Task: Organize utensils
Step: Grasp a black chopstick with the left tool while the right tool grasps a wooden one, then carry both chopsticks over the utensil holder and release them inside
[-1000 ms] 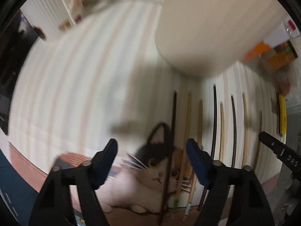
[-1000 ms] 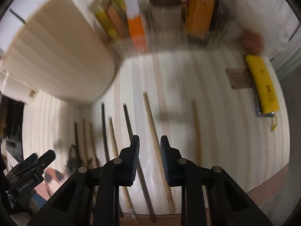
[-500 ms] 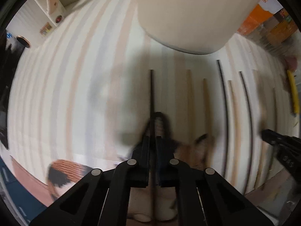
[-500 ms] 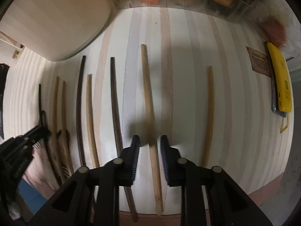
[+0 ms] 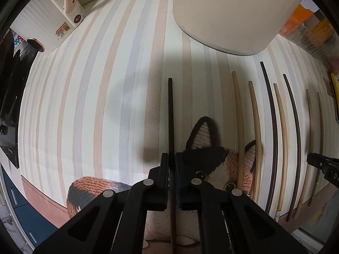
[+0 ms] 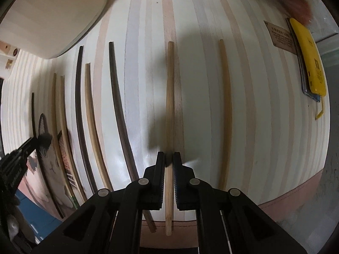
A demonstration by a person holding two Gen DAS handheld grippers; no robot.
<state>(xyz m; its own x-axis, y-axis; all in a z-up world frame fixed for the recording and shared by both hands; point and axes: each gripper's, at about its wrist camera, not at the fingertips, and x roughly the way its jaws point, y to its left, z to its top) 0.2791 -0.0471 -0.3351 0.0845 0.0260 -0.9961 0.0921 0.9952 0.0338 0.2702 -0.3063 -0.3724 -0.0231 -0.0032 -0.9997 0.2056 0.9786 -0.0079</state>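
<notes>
Black chopstick sits mid-frame in left wrist view, clamped by left gripper. Right gripper pinches a tan chopstick, centre of its frame. Both lie on the striped mat, cream container at top.

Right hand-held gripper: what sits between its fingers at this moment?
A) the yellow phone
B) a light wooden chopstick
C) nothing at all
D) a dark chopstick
B: the right hand-held gripper is shut on a light wooden chopstick that lies on the striped mat, while the dark chopstick next to it lies untouched to its left.
</notes>
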